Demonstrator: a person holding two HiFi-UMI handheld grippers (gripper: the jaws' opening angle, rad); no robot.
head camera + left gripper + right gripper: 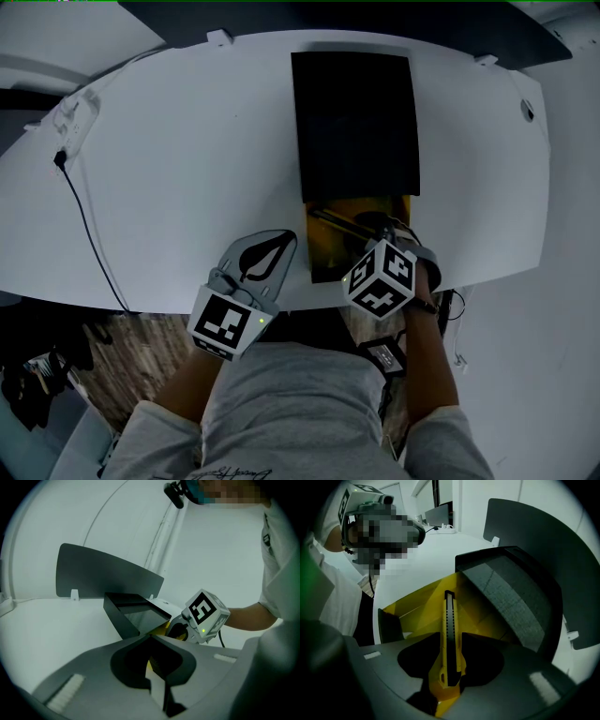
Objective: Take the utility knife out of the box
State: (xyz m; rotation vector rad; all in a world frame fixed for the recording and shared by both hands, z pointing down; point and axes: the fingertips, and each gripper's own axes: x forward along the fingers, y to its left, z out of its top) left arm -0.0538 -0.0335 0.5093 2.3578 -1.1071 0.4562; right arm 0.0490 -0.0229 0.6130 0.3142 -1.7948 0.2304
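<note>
Head view, from above: smooth white table (169, 169) with rounded far edge, thin black cable (89, 225) trailing over its left side. Near front edge an open box (323, 258): glossy yellow tray close to the person, matte black rectangular lid (354, 122) swung open to far side. Knife (330, 221) inside the tray, seen here only as thin dark line. Left gripper (289, 239) low on table just beside left wall of box, grey, with leaf-shaped hole between the fingers. Right gripper (375, 239) pointing steeply down into tray, mostly covered by own black-and-white cube (380, 278), so finger gap not readable from this side.

Right gripper view: knife much clearer, long slim yellow body with black ribbed strip along the middle, lying flat and lengthwise on tray floor. Fingers apart, one at each side of the knife handle, not pressing on it. Also visible only here: folded yellow side walls of tray and fine grainy grey inner face of lid with raised rim. Beyond the table, a dark curved panel (543, 541).

Left gripper view: fingers together, tips meeting in a point just in front of near corner of the box; cannot tell whether touching it. No knife from this side, only small yellow sliver behind the black lid, and the cube with small green light.
</note>
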